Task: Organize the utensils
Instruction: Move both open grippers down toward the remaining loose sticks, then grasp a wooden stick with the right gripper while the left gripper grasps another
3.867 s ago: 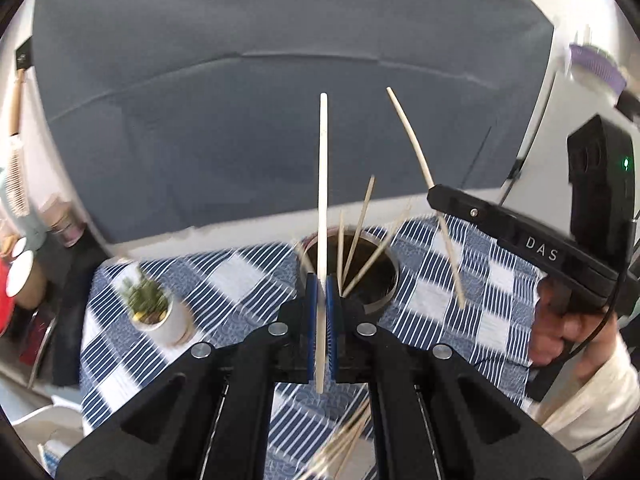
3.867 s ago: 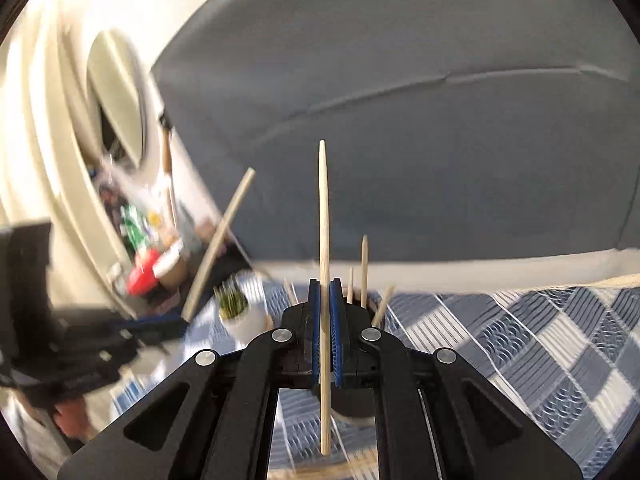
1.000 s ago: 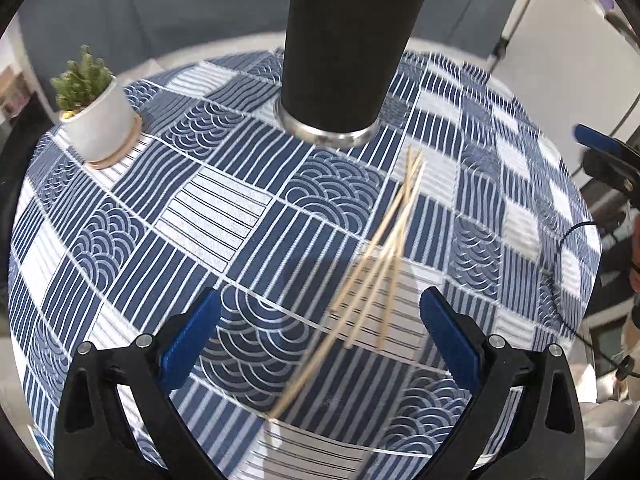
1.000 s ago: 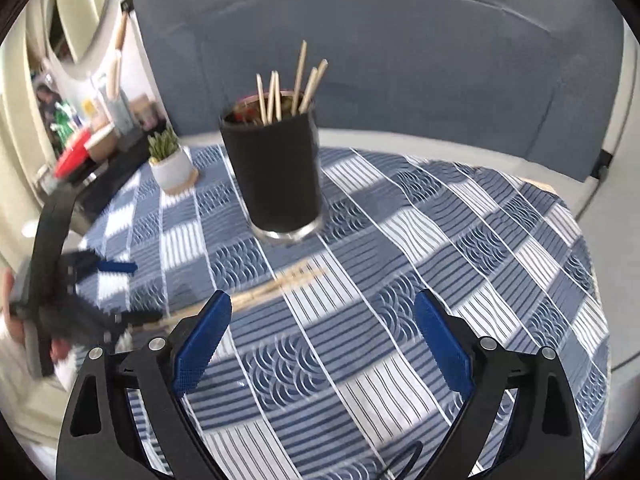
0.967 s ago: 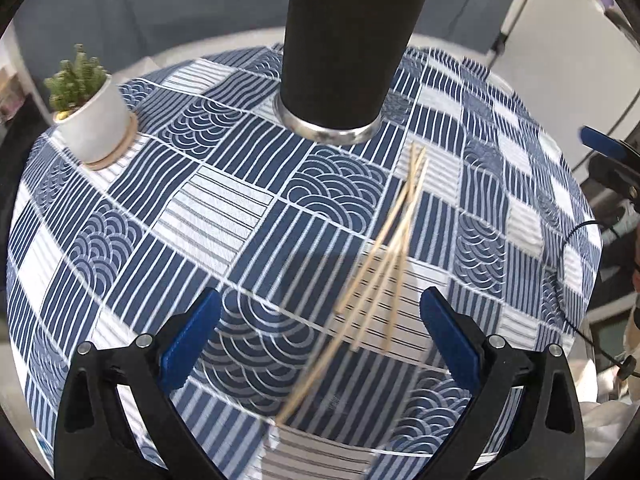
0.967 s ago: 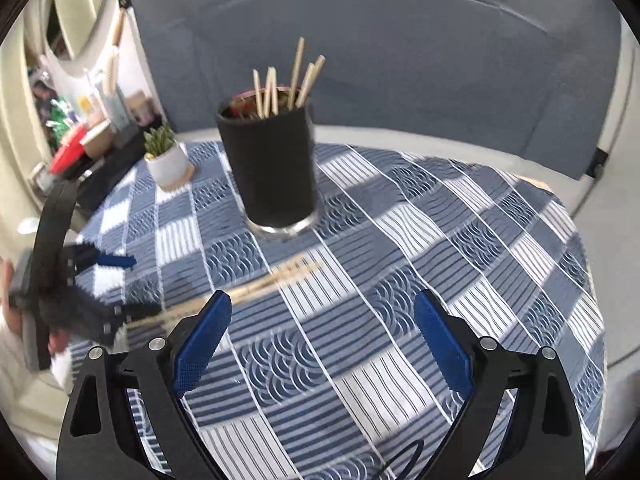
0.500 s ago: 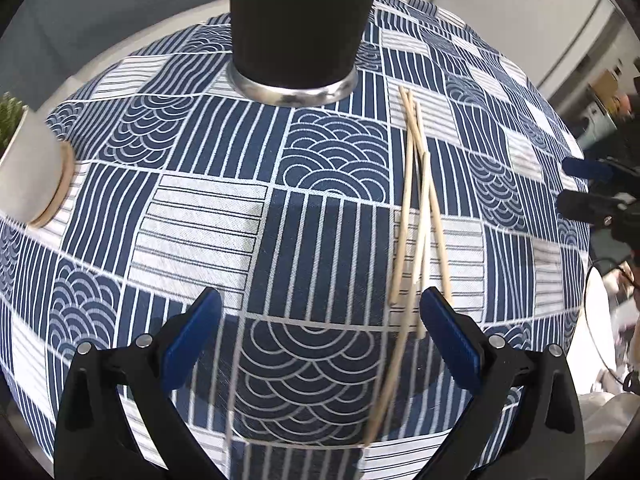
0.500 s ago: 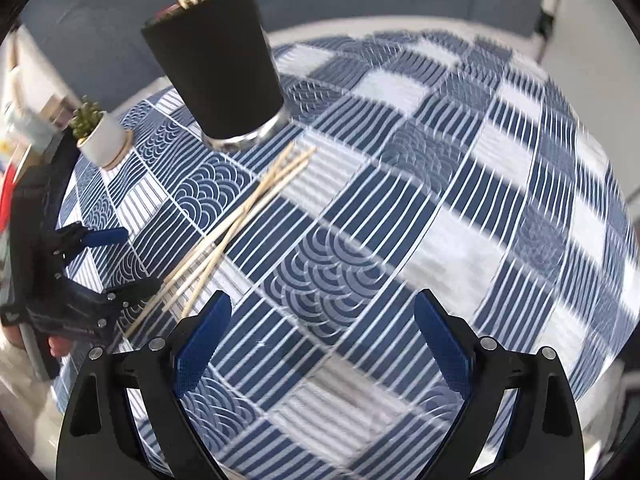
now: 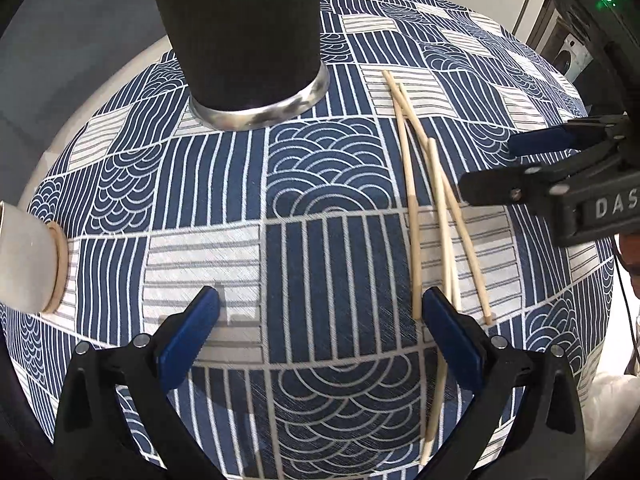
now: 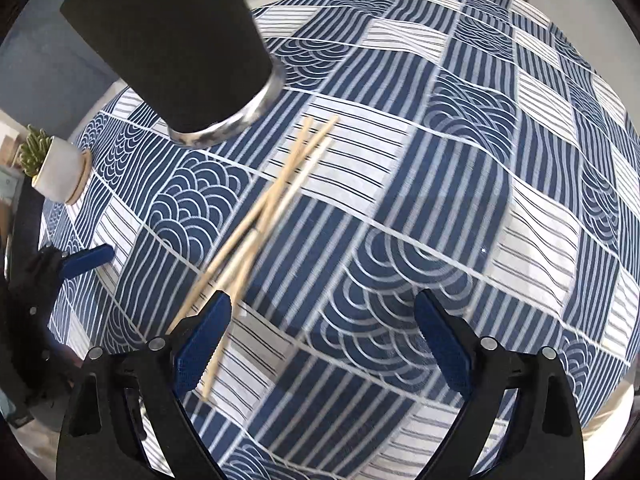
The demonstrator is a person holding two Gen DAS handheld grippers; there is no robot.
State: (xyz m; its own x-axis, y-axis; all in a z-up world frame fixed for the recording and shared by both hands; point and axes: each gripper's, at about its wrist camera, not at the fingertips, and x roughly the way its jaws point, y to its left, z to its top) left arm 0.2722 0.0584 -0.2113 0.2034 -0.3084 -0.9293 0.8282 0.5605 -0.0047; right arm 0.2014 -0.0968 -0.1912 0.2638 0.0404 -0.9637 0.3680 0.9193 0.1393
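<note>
Several wooden chopsticks (image 9: 436, 208) lie in a loose bundle on the blue-and-white patterned tablecloth (image 9: 320, 264), in front of a tall black holder cup (image 9: 240, 28) with a metal base. My left gripper (image 9: 320, 332) is open low over the cloth, its right finger touching the near ends of the chopsticks. In the right wrist view the chopsticks (image 10: 264, 208) run toward the left finger of my open right gripper (image 10: 320, 336), and the black cup (image 10: 172, 44) stands beyond. The right gripper (image 9: 532, 160) also shows beside the sticks in the left wrist view.
A small white pot with a green succulent (image 10: 56, 168) stands on a cork coaster at the table's left edge. The left gripper (image 10: 80, 260) shows at the left border of the right wrist view. The round table's rim drops off close on all sides.
Both grippers let go of their chopsticks over the cup, opened, and came down to the bundle on the cloth. In the last second both moved lower and closer to the sticks.
</note>
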